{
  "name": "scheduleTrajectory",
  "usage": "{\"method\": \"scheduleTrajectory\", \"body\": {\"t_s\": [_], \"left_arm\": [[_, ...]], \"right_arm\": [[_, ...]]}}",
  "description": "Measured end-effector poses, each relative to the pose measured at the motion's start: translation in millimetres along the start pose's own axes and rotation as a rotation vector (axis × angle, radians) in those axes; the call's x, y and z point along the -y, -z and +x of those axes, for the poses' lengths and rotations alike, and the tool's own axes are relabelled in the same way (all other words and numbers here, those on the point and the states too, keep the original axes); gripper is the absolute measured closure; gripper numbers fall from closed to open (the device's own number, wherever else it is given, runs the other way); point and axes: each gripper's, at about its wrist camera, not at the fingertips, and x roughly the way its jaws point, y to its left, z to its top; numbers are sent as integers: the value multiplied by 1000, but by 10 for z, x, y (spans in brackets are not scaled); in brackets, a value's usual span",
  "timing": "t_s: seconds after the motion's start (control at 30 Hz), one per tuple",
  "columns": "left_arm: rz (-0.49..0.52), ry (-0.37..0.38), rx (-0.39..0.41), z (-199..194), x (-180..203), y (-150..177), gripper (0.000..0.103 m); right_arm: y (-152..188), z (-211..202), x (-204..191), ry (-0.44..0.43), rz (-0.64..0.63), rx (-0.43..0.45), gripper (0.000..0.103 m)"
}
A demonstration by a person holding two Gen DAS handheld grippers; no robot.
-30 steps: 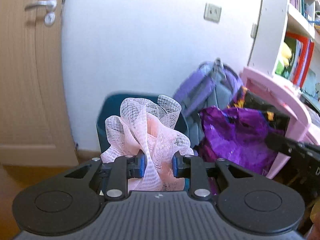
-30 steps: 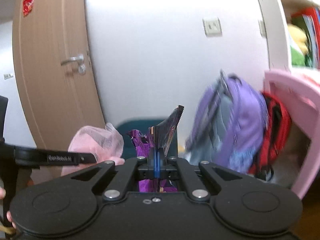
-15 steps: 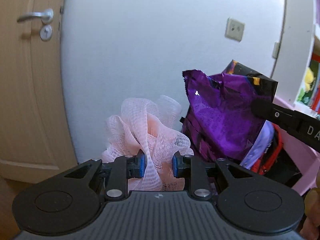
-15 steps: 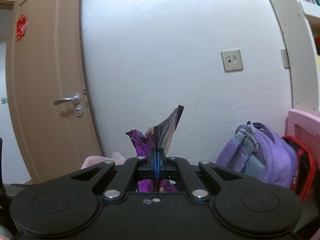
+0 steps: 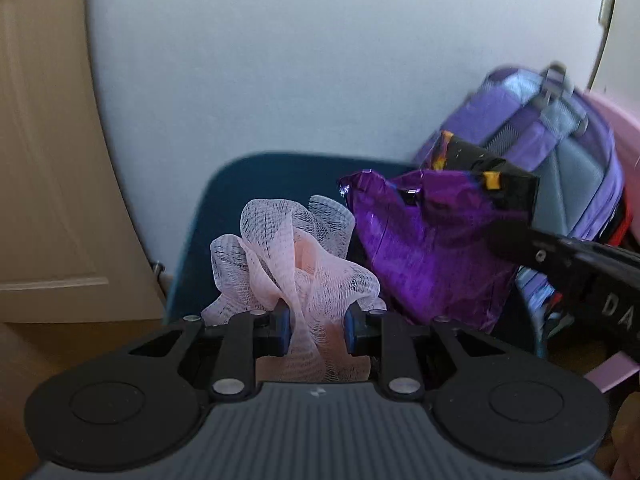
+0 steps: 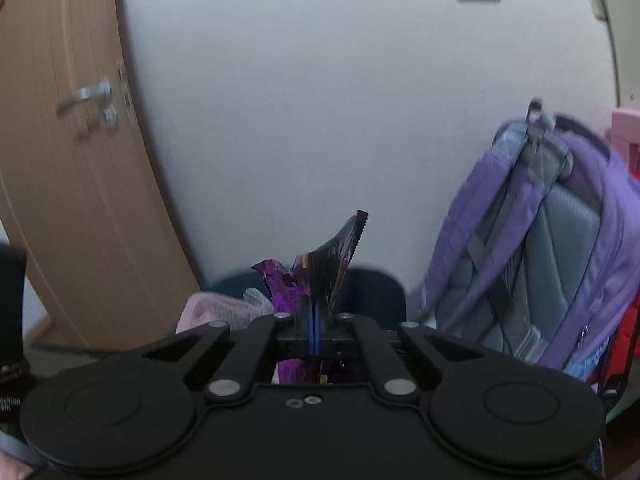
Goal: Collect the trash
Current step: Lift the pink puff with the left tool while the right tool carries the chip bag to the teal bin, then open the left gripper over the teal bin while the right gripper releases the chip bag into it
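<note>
Up close, the left gripper (image 5: 316,330) has its blue pads pressed into a pale pink bundle of netted mesh (image 5: 296,264), a ruffled, open-weave puff that bulges above and below the narrow gap between them. Beside it, the right gripper (image 6: 313,330) is fully closed on a crumpled purple foil wrapper (image 6: 316,276); the wrapper's dark upper flap, with a serrated edge and orange marks, sticks up past the fingertips, and its glossy purple body hangs below them. From the left wrist view the same wrapper (image 5: 432,240) shows as a wide, wrinkled purple sheet just to the right of the mesh, pinched by the right gripper's black finger. Both pieces of trash are held in the air over the open mouth of a dark blue round bin (image 5: 224,216), which stands on the floor against a white wall (image 5: 320,60). Right of the bin leans a purple and grey backpack (image 6: 540,248); to the left is a light wooden door (image 6: 68,160).
</note>
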Motion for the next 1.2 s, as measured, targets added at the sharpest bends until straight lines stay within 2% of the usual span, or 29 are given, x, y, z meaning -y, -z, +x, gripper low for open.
{"method": "scheduleTrajectory", "body": {"t_s": [0.1,0.33,0.53,0.7,0.77,0.83,0.9,0.97,1.1,1.2], "left_arm": [[27,-9,-34,119,39,57,79],[56,-33,-62,235,45,88,79],[71,-45,-72,297,84,96,78],[80,-48,-57,237,117,138,74],[74,-43,-48,173,118,153,73],[67,-35,-37,89,109,170,66],[63,-26,-12,-7,127,156,44],[64,-32,29,-148,149,160,35],[72,-29,72,-453,191,216,35],[84,-17,108,-727,210,320,35]], "right_arm": [[44,151,-38,14,-30,-78,102],[188,285,-220,64,-151,-169,98],[219,243,-287,84,-183,-188,87],[222,181,-323,87,-199,-201,82],[213,83,-317,93,-197,-193,76],[186,4,-304,94,-195,-184,72],[162,-80,-284,96,-196,-174,69],[148,-207,-269,97,-198,-160,67],[137,-517,-252,100,-195,-133,65],[146,-685,-241,95,-190,-117,52]]}}
